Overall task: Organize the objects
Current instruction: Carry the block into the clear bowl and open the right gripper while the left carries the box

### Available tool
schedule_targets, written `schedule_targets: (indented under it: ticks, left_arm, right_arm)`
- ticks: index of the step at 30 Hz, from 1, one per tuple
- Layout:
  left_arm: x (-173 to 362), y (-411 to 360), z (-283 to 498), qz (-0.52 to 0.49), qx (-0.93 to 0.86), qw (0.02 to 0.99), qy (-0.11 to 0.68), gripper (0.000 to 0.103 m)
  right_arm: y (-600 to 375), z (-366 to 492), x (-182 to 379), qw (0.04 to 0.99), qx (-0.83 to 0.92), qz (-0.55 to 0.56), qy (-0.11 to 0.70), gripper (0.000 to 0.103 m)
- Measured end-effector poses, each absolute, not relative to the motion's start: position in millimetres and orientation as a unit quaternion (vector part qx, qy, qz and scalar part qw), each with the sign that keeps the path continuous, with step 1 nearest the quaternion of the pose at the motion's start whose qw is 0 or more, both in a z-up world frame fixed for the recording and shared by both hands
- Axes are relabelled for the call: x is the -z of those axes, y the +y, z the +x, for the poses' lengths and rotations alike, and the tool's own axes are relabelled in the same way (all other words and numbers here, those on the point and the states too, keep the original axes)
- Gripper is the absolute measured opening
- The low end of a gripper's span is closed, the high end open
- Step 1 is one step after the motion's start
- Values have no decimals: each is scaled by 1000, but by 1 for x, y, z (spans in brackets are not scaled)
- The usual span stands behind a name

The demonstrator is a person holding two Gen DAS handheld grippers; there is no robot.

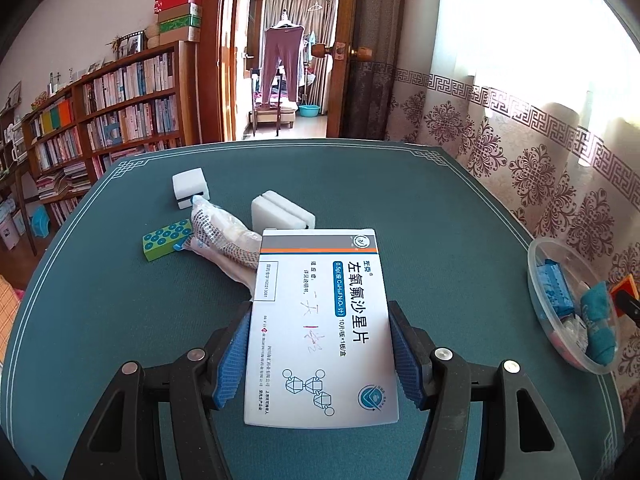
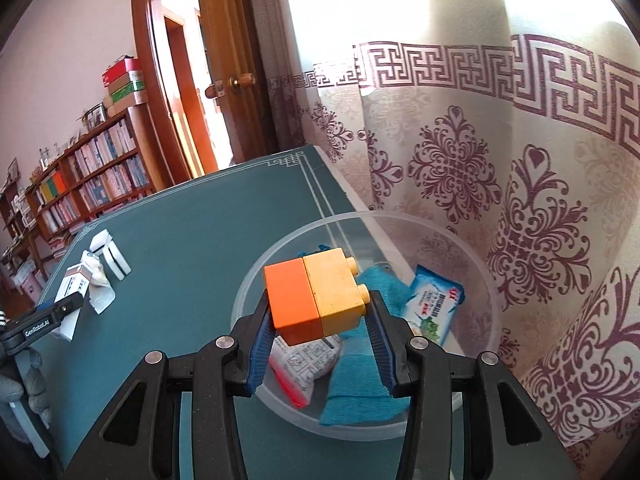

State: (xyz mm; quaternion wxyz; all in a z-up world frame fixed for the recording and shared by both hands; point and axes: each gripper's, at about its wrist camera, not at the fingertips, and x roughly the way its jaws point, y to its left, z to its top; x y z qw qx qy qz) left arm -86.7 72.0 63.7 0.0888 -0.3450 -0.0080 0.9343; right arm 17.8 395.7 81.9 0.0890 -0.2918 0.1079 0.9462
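The left tongs (image 1: 320, 344) are pinching a white medicine box (image 1: 320, 320) by its long sides, holding it flat above the green worktop (image 1: 120, 320). Just past the box's far end a crinkly packet (image 1: 224, 240) is lying, with a green dotted block (image 1: 166, 239) and two white foam pieces (image 1: 282, 210) sitting around it. The right tongs (image 2: 320, 320) are gripping an orange-and-yellow toy brick (image 2: 316, 298), hanging right over the clear plastic bowl (image 2: 460, 240). Below them in the bowl, a teal cloth (image 2: 360, 392), a blue wipes pack (image 2: 434, 304) and a small sachet (image 2: 308, 364) are piling up.
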Motion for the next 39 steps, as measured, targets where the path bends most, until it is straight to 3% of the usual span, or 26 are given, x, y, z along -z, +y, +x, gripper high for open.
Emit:
schedule_targets:
  ticks: [12,26,39]
  left_arm:
    - [-70,129,-81,-350,-925,144,15,66]
    - [-73,186,-75,-354,-914,191,45,66]
    - [-69,238,-80,-373,-890,260,44,66]
  right_arm:
    - [433,29,-71,165,-939,-297,63,45]
    - [444,30,-52,146,-935,-317,62,50]
    - [412,43,-60,142,-950,-277,2,50]
